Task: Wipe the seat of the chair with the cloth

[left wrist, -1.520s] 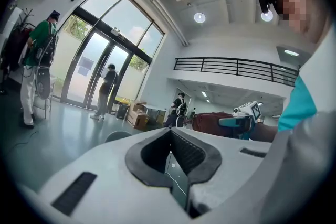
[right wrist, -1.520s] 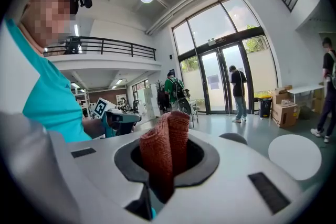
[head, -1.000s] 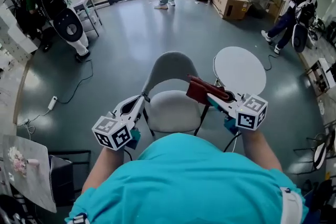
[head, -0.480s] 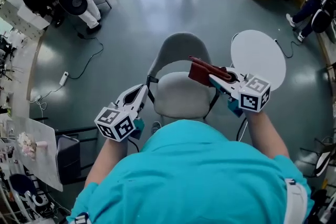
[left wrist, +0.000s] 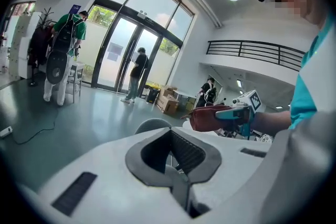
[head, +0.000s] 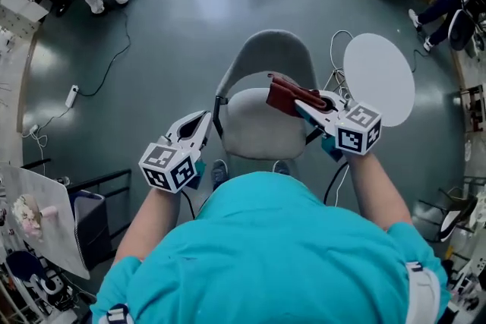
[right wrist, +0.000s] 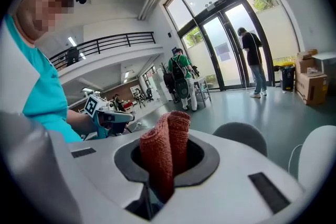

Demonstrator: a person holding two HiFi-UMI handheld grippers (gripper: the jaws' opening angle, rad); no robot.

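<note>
Dark red cloth [head: 285, 95] is folded and pinched tightly between the jaws of the right gripper [head: 298, 105], which holds it over the right part of the grey seat [head: 250, 129] of the chair [head: 267, 57] (whether it touches the seat I cannot tell). At the chair's left edge is the left gripper [head: 202, 121], its jaws closed together and empty. Just beside the chair stands a round white table [head: 380, 80].
</note>
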